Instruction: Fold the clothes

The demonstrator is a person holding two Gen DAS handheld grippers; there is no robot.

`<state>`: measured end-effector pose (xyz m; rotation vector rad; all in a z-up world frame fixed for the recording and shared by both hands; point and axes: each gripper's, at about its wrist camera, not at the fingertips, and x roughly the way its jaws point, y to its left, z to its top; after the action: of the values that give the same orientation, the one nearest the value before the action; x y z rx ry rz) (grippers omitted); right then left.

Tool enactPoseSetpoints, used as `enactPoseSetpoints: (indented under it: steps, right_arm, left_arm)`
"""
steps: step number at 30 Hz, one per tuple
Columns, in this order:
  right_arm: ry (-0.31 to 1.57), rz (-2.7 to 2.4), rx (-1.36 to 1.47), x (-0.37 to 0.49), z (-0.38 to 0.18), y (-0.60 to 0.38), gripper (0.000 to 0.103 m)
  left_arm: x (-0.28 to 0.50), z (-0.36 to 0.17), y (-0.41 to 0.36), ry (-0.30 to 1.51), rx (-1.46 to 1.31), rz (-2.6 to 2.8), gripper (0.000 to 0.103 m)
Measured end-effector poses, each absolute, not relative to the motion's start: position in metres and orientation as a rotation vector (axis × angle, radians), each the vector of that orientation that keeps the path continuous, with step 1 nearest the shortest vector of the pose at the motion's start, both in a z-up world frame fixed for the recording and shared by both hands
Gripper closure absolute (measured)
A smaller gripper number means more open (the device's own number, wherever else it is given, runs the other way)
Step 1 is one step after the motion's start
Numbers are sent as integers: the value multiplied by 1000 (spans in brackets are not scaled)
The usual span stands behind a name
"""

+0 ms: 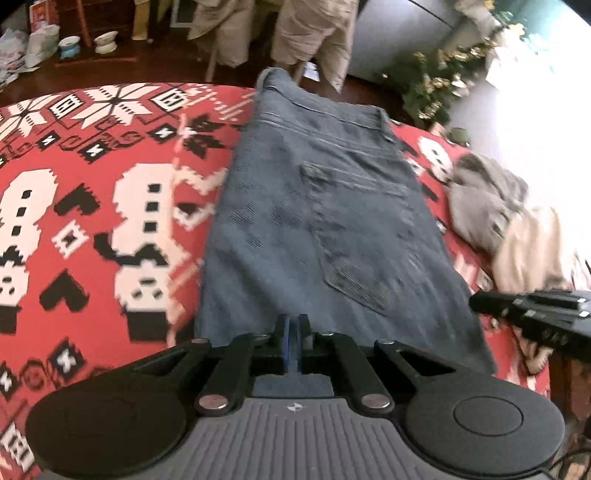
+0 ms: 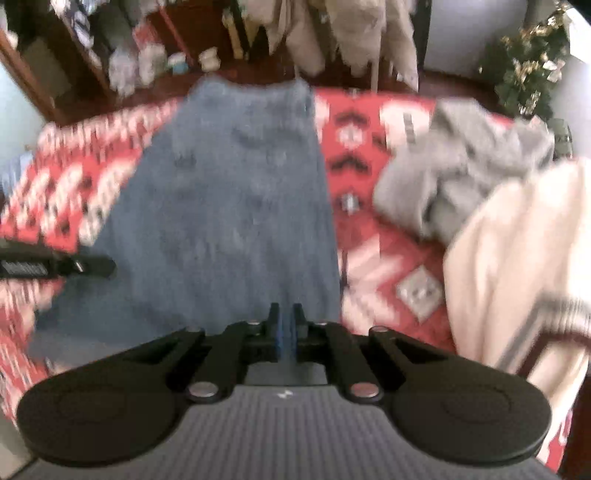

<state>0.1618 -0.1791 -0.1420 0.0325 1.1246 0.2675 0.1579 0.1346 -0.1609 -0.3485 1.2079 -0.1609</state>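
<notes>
Blue jeans [image 1: 325,221] lie lengthwise on a red patterned blanket [image 1: 92,221], waistband at the far end, a back pocket facing up. My left gripper [image 1: 293,332] is shut on the jeans' near edge, left of the middle. The right gripper's black fingers [image 1: 487,302] enter from the right at the same edge. In the right wrist view the jeans [image 2: 229,206] are blurred by motion, and my right gripper [image 2: 286,325] is shut on the near edge by the right side. The left gripper's fingers [image 2: 99,266] show at the left.
A crumpled grey garment [image 2: 465,166] and a cream garment [image 2: 517,266] lie on the blanket [image 2: 369,147] to the right of the jeans. Beyond the far edge hang pale clothes [image 1: 314,33]; cups [image 1: 105,40] stand far left, and a decorated green plant [image 1: 443,85] far right.
</notes>
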Motion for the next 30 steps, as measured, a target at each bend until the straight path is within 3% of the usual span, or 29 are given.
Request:
enactPoseSetpoints:
  steps: [6, 13, 30]
  right_arm:
    - [1151, 205, 1, 196, -165, -168, 100]
    - [1220, 143, -27, 175, -171, -192, 95]
    - [1058, 356, 16, 229, -140, -126, 94]
  left_arm:
    - [169, -163, 150, 1189, -371, -112, 100]
    - [160, -158, 150, 1204, -346, -94, 100]
    - [245, -157, 153, 1083, -256, -119, 101]
